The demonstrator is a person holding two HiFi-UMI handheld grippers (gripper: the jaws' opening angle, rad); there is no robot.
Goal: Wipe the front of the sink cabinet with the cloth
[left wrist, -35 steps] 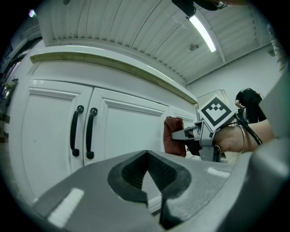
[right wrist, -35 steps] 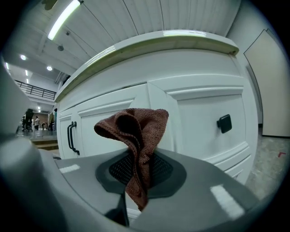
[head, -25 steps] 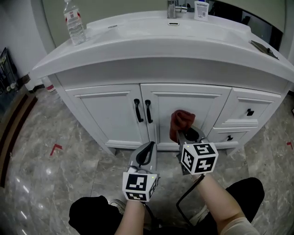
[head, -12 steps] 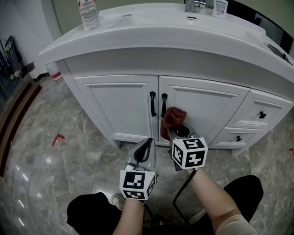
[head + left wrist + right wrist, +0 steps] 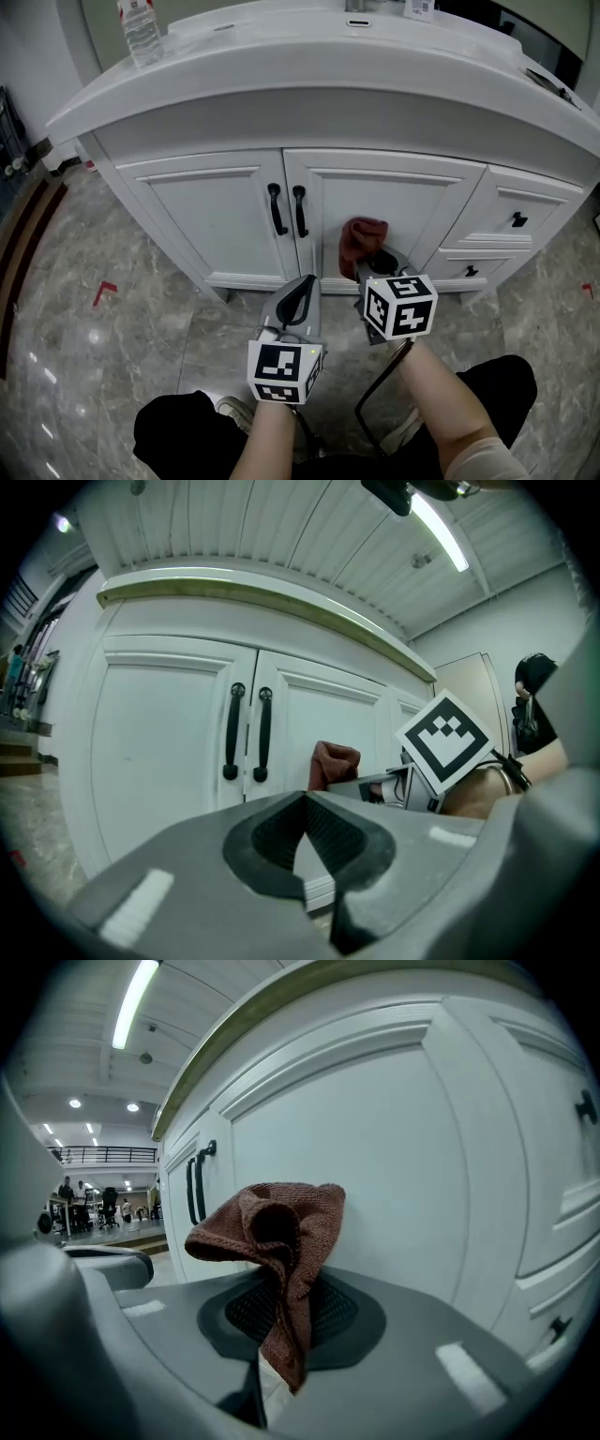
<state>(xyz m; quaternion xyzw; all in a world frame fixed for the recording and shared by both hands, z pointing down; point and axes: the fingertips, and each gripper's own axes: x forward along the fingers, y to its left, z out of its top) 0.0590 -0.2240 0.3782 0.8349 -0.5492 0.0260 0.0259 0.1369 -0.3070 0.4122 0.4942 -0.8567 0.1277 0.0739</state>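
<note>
The white sink cabinet [image 5: 225,216] has two doors with black handles [image 5: 287,210] and drawers at the right. A reddish-brown cloth [image 5: 361,241] is bunched against the lower part of the right door [image 5: 375,1176]. My right gripper [image 5: 372,266] is shut on the cloth [image 5: 277,1241], whose folds stick up out of the closed jaws. My left gripper [image 5: 302,298] hangs lower and to the left, shut and empty, short of the cabinet. In the left gripper view the cloth [image 5: 334,763] and the right gripper's marker cube [image 5: 445,739] show to the right of the handles [image 5: 247,731].
A water bottle [image 5: 139,34] stands on the white countertop [image 5: 309,75] at the left, a tap at the back. The floor [image 5: 103,319] is grey marble tile with a red mark [image 5: 103,292]. The person's knees [image 5: 178,436] are below the grippers. Black drawer knobs [image 5: 517,220] sit at the right.
The right gripper with the cloth has moved over the right door, toward the handles and then back to the right. The left gripper has kept its place.
</note>
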